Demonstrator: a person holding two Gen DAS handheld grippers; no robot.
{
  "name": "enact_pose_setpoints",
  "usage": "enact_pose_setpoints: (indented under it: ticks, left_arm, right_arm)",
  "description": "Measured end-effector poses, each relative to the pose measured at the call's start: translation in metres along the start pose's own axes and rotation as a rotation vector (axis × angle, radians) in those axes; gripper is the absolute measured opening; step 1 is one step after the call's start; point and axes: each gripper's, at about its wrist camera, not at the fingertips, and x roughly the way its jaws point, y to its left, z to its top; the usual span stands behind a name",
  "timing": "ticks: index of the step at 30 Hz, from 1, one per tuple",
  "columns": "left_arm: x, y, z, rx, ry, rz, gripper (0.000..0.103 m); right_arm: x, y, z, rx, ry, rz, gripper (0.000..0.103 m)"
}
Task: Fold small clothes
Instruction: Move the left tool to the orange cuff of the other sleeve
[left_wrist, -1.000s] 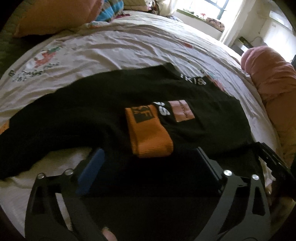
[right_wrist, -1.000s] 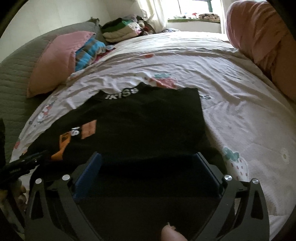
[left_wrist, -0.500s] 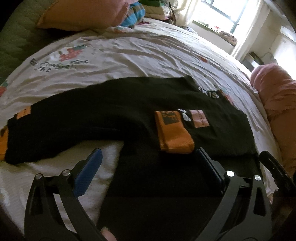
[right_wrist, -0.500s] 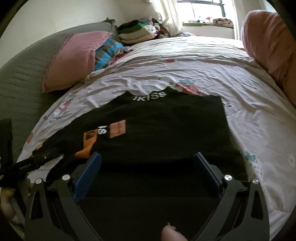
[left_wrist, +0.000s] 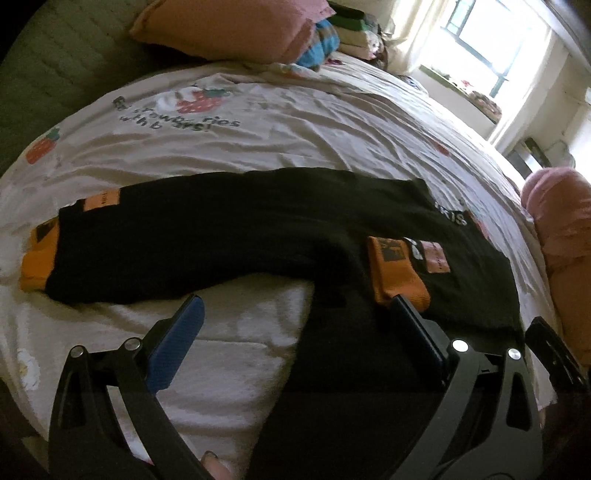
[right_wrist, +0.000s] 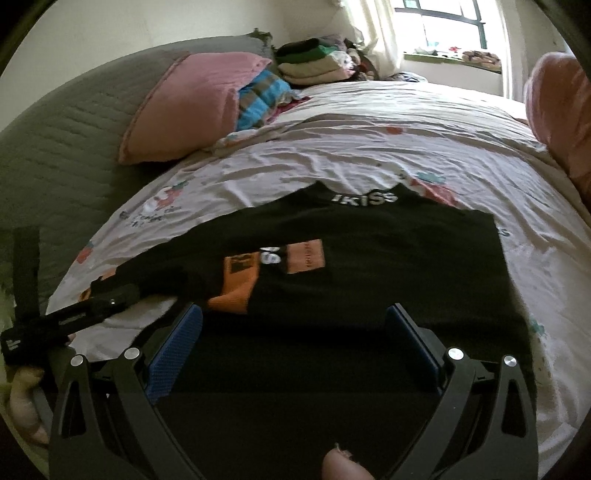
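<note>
A black long-sleeved top (left_wrist: 258, 229) with orange cuffs lies flat on the bed; it also shows in the right wrist view (right_wrist: 369, 266). One sleeve is folded across the body, its orange cuff (left_wrist: 397, 273) on the chest. The other sleeve stretches out left, ending in an orange cuff (left_wrist: 38, 258). My left gripper (left_wrist: 295, 317) is open and empty above the hem's left corner. My right gripper (right_wrist: 295, 325) is open and empty above the hem's middle. The left gripper shows at the left of the right wrist view (right_wrist: 92, 306).
The bed has a white sheet (left_wrist: 295, 122) printed with strawberries. A pink pillow (right_wrist: 192, 103) and stacked folded clothes (right_wrist: 314, 62) lie at the head. A pink bolster (left_wrist: 561, 229) lies along the right side. A grey quilt (right_wrist: 55, 155) covers the left.
Both grippers have drawn back and up from the top. The left one has swung left, bringing the stretched-out sleeve and its cuff into view. Both stay open.
</note>
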Motion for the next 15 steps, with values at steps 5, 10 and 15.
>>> enact_pose_setpoints:
  ticks: [5, 10, 15]
  left_arm:
    - [-0.006, 0.022, 0.004, -0.036, -0.022, 0.075, 0.094]
    - [-0.012, 0.046, 0.008, -0.111, -0.038, 0.096, 0.094]
    - [-0.018, 0.07, 0.009, -0.199, -0.059, 0.175, 0.094]
  right_arm:
    - [0.004, 0.023, 0.005, -0.033, 0.004, 0.031, 0.099]
    - [0.007, 0.041, 0.008, -0.063, 0.006, 0.05, 0.099]
    - [0.013, 0.056, 0.012, -0.08, 0.014, 0.074, 0.099]
